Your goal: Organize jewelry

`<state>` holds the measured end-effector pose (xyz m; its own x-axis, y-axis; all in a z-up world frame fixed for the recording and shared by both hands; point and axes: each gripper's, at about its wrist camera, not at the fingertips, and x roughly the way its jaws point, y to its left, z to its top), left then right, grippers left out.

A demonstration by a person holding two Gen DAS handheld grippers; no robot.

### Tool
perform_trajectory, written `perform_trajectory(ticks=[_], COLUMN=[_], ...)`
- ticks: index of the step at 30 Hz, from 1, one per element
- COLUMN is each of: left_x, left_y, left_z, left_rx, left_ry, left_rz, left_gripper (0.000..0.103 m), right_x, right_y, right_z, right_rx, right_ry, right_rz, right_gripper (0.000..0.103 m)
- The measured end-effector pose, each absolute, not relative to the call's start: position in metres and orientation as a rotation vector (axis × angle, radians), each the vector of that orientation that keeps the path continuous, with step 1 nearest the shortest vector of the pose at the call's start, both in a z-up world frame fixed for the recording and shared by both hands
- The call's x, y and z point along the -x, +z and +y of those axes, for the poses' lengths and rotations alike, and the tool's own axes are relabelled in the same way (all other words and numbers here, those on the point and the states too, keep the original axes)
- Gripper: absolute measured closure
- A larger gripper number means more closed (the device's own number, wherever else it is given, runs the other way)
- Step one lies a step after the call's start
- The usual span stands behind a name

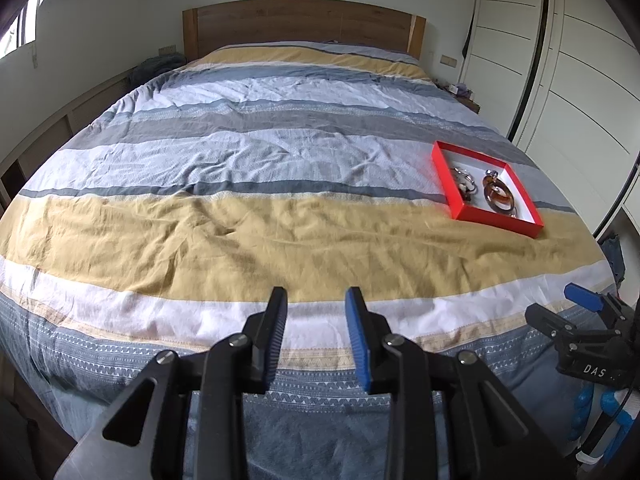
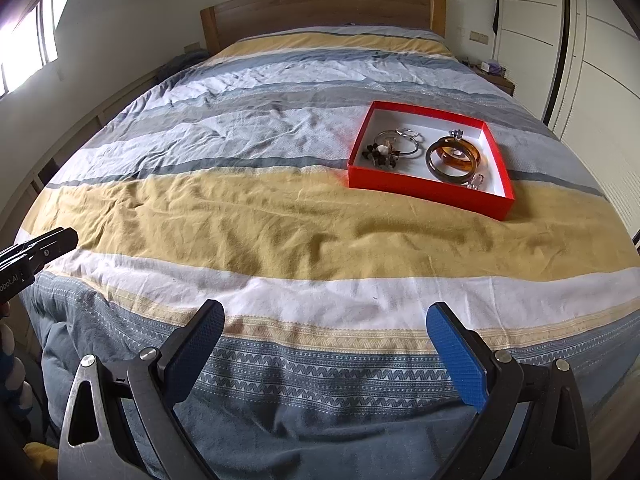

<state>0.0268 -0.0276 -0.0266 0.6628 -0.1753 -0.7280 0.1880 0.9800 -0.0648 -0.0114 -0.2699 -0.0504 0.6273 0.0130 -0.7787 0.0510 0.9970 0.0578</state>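
A red box [image 2: 424, 190] with a white inside lies on the striped bed cover, right of the middle. It holds amber bangles [image 2: 454, 158], a silver bangle [image 2: 404, 140], a dark beaded piece [image 2: 380, 154] and a small ring [image 2: 476, 181]. The box also shows in the left wrist view [image 1: 494, 220] with the amber bangles [image 1: 498, 196]. My left gripper [image 1: 316, 336] is open by a narrow gap, empty, over the bed's foot. My right gripper [image 2: 326, 354] is wide open, empty, well short of the box.
The bed [image 2: 280, 220] has a wooden headboard [image 2: 320, 8]. White wardrobe doors [image 2: 592, 60] stand on the right, a window [image 2: 24, 52] on the left. A nightstand [image 2: 496, 76] with small items is at the far right. The right gripper shows in the left wrist view [image 1: 580, 332].
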Motion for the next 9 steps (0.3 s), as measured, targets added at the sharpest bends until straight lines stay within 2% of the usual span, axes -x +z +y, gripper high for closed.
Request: perform_trajectory(ticks=[9], left_x=[-0.0286], left_y=[-0.0289], left_z=[-0.0277], left_rx=[-0.02], left_ry=[-0.211], left_rz=[0.83], left_gripper=[0.074], right_x=[0.0113], right_y=[-0.0507], right_z=[-0.2784], right_rx=[-0.084], right_ry=[-0.056], right_rz=[0.885], right_gripper=[0.003])
